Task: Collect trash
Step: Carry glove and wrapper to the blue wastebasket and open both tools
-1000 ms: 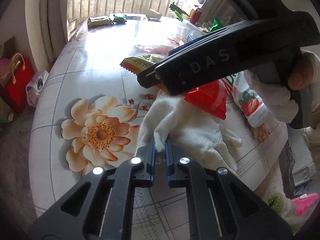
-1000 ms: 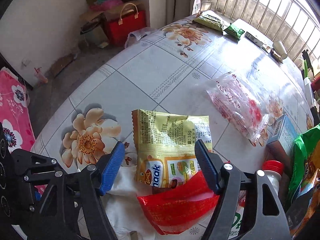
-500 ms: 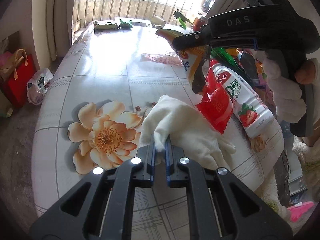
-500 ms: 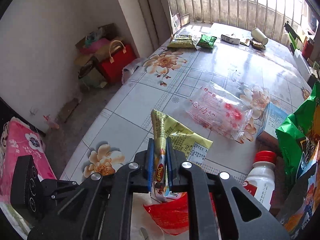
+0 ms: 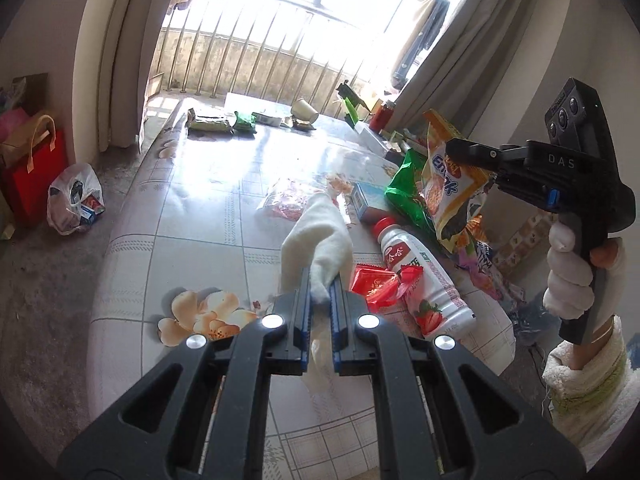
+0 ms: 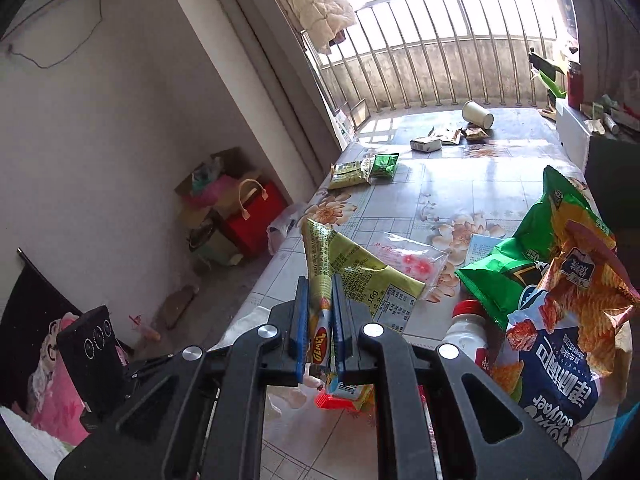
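My left gripper (image 5: 320,288) is shut on a white cloth (image 5: 320,232), which hangs lifted over the flowered table (image 5: 192,208). At the right of the left wrist view, my right gripper (image 5: 460,150), in a white-gloved hand, is shut on a yellow snack wrapper (image 5: 448,188) held in the air. In the right wrist view the same wrapper (image 6: 360,272) is pinched flat between the blue pads of that gripper (image 6: 320,312). A red wrapper (image 5: 380,284) and a strawberry drink bottle (image 5: 420,280) lie on the table just beyond my left fingers.
Green and orange chip bags (image 6: 552,280) pile up at the table's right. A clear plastic bag (image 6: 408,256) and a small box (image 5: 368,200) lie mid-table. Packets (image 5: 210,124) and a tipped paper cup (image 6: 478,114) sit at the far end. A red bag (image 5: 36,172) stands on the floor.
The right gripper shut on the yellow snack wrapper and lifted it up off the table and to the right. The left gripper rose, carrying the white cloth with it.
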The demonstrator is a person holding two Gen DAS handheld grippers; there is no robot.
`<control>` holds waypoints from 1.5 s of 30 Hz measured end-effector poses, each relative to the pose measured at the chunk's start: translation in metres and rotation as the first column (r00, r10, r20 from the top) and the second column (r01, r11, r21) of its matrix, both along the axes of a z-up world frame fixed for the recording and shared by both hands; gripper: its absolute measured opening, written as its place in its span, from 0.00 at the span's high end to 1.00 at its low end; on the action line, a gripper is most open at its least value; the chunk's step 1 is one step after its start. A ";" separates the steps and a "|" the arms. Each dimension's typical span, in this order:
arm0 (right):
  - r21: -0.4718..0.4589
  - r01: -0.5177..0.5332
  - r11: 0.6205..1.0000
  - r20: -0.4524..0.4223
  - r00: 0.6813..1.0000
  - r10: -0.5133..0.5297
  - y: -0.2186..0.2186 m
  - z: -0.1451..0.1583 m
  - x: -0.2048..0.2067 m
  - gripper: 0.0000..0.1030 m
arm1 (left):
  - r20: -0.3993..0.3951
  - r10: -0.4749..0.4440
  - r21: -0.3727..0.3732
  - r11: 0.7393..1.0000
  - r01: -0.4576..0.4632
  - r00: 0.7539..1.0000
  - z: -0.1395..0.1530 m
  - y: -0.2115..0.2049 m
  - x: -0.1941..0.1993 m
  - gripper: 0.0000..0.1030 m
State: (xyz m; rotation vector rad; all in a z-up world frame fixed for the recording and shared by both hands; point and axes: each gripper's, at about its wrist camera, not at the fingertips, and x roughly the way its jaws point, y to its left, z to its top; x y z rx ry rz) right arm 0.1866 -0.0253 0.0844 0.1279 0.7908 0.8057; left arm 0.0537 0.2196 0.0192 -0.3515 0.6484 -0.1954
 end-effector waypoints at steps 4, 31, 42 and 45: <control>0.060 0.033 0.998 0.031 0.999 -0.034 -0.032 0.015 -0.017 0.89 | 0.051 -0.026 0.004 1.000 0.026 0.998 0.020 -0.010 -0.001 0.94; 0.274 0.825 0.494 -0.116 0.538 -0.835 -0.440 -0.046 -0.197 0.89 | -0.001 -0.796 -0.027 0.604 0.796 0.605 0.103 -0.389 0.078 0.94; 0.225 0.937 0.266 -0.355 0.334 -0.873 -0.565 -0.164 -0.186 0.89 | -0.319 -0.830 0.123 0.442 0.889 0.457 0.011 -0.642 0.133 0.94; 0.215 0.948 0.234 -0.410 0.305 -0.860 -0.594 -0.196 -0.169 0.89 | -0.390 -0.805 0.155 0.422 0.893 0.448 -0.034 -0.694 0.151 0.94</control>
